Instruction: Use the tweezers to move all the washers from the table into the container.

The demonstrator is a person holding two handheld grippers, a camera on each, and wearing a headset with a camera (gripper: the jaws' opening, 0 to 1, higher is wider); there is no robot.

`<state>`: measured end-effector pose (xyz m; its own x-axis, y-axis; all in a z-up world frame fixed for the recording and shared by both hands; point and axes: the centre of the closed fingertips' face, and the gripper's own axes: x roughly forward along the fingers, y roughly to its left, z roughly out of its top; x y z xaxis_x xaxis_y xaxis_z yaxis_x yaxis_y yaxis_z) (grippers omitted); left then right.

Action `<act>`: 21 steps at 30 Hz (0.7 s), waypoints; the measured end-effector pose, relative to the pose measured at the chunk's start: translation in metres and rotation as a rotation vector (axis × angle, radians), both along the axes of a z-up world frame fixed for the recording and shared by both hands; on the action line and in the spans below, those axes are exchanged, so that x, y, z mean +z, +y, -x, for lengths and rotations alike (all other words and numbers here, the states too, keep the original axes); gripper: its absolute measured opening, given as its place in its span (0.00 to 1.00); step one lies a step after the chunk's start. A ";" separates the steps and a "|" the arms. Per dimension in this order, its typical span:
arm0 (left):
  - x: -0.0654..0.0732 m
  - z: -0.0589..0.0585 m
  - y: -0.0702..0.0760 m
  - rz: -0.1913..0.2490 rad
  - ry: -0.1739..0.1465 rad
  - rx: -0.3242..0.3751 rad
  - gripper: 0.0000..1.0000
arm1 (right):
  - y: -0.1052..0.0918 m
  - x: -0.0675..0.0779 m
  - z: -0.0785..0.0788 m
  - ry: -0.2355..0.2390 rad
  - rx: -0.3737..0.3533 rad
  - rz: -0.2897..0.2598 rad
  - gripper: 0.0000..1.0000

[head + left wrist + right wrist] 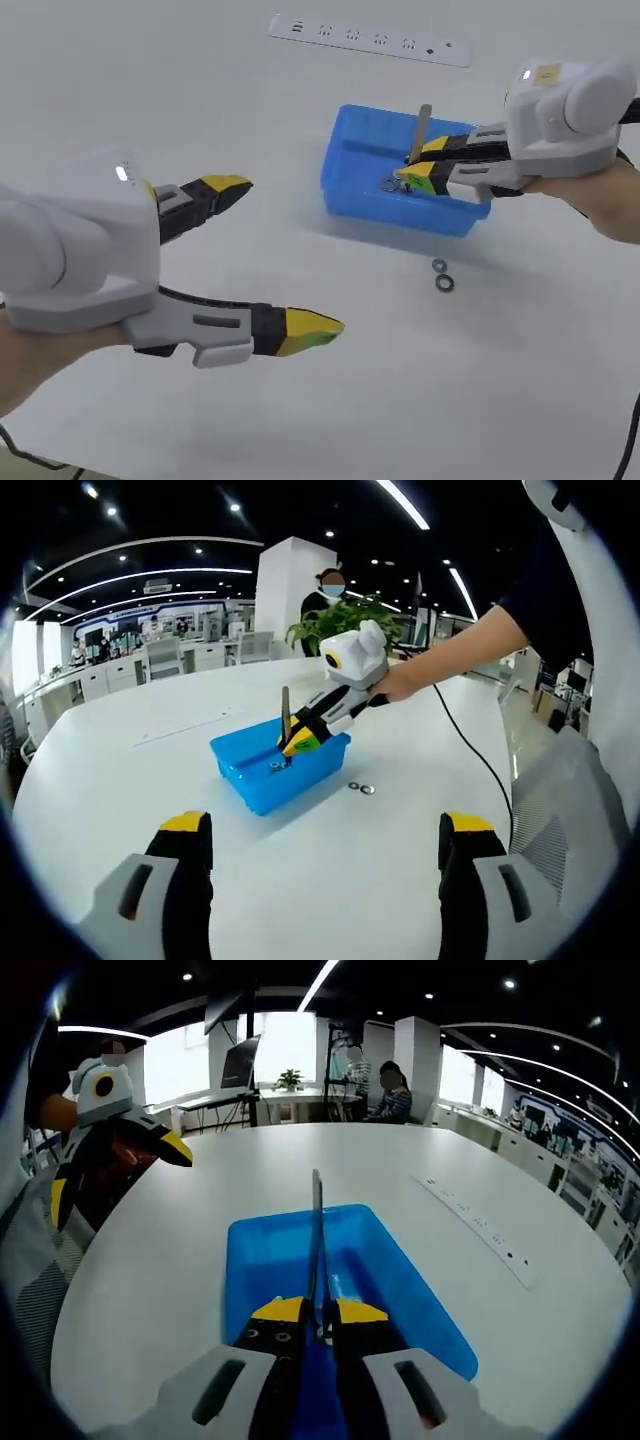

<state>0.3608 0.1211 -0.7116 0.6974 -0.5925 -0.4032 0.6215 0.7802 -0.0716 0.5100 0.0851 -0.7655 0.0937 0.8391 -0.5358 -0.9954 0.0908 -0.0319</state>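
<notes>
While my right claw (418,168) hung over the blue rectangular plastic container (340,165), its jaws were clamped shut on the slim tan tweezers (424,122), which stuck out past its yellow tips. Right at those tips, inside the container, lay a small cluster of grey metal rings (390,184). I took them for washers already delivered. I could not count them, nor could I tell whether the tweezers were pinching one at that instant.

Below that claw, just outside the container's near wall, two small grey metal washers (445,283) lay close together on the white counter (330,420). They were clear of the tweezers and of both claws.

My left claw (280,255) hovered with its jaws spread wide and nothing between them. It was well apart from the container and from the two washers, which sat off to its right. Beyond the right claw, past the container's far side, a white power strip (370,38) lay flat on the counter.

By my reckoning the job was well along but unfinished. Some washers were in the container, and at least the two on the counter had yet to be picked up with the tweezers and carried the short way over the near wall.
</notes>
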 end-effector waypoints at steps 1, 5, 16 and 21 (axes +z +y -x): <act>0.000 0.000 -0.001 0.000 0.000 -0.001 0.99 | 0.000 0.000 0.001 0.001 0.004 0.000 0.11; -0.001 0.000 -0.004 0.001 0.003 -0.004 0.99 | 0.001 0.001 0.004 0.004 0.012 0.000 0.11; -0.002 0.003 -0.004 0.005 0.010 -0.005 0.99 | -0.001 0.003 0.006 0.010 -0.003 -0.009 0.11; -0.001 0.003 -0.006 0.005 0.011 -0.007 0.99 | -0.002 0.003 0.007 0.030 -0.015 -0.023 0.12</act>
